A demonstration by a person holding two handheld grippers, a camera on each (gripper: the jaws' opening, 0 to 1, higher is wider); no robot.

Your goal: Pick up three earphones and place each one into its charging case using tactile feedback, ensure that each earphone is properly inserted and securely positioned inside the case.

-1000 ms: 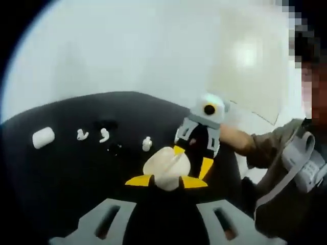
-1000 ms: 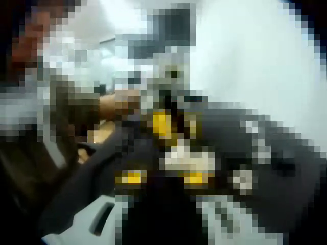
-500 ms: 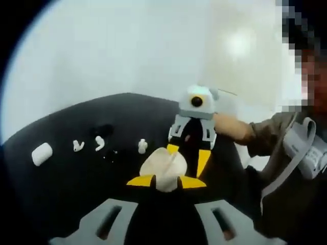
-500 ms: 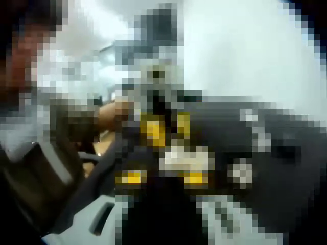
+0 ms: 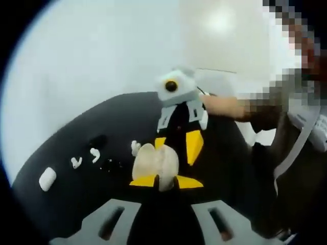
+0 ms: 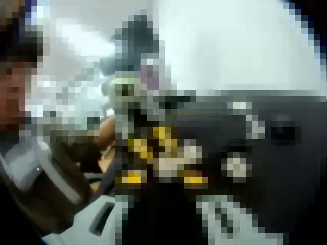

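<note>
We see the case point(image 5: 155, 166) on the mat point(image 5: 61, 204), earbuds point(image 5: 85, 158) and a second case point(image 5: 47, 179) leftward.

The right gripper view is coarsely blocked, so no outline there can be read. In the left gripper view, the left tongs point(image 5: 164, 181) are cut off by the lower edge. The pale case point(image 5: 155, 162) is partly covered by the yellow tips. 3 earphones point(image 5: 95, 154) on the black tabletop point(image 5: 66, 204) are too small for detail. The person's sleeve point(image 5: 301, 168) is clipped at the edge.
</note>
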